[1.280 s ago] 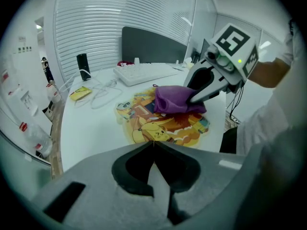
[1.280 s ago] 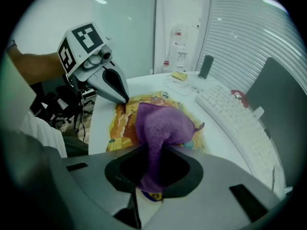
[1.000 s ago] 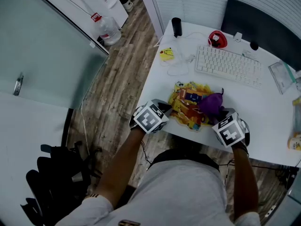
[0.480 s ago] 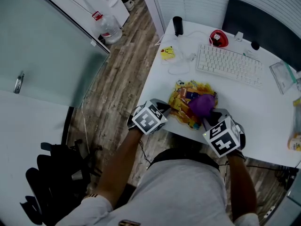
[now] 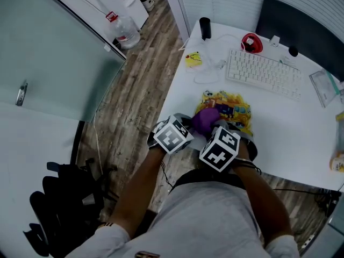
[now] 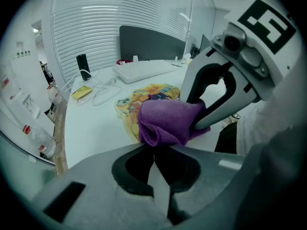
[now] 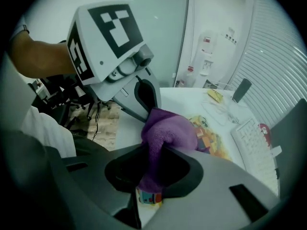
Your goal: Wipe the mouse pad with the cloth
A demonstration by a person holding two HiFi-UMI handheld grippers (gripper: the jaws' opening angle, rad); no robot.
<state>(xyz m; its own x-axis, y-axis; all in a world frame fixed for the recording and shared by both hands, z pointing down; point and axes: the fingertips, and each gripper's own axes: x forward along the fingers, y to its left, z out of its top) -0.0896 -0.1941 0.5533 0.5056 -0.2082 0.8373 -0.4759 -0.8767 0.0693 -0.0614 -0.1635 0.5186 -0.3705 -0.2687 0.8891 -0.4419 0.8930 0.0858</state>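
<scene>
A purple cloth [image 5: 204,121], bunched into a wad, sits on the near left corner of a bright yellow cartoon-print mouse pad [image 5: 235,110], close to the front edge of a white desk [image 5: 293,138]. The right gripper [image 7: 152,150] has its jaws clamped on the cloth, a fold of it hanging down between them in the right gripper view. The left gripper [image 6: 154,148] faces it from the other side, jaws pressed together with nothing visible between them, their tips right against the cloth's rolled edge. The two marker cubes sit side by side above the person's lap. Beyond the pad lie a white keyboard [image 5: 262,74], a red round object [image 5: 250,43], a black cylinder [image 5: 205,28], a small yellow item [image 5: 193,61] and a loose white cable [image 5: 207,75]. A water bottle [image 5: 124,31] stands on the wooden floor [image 5: 134,106] to the left.
</scene>
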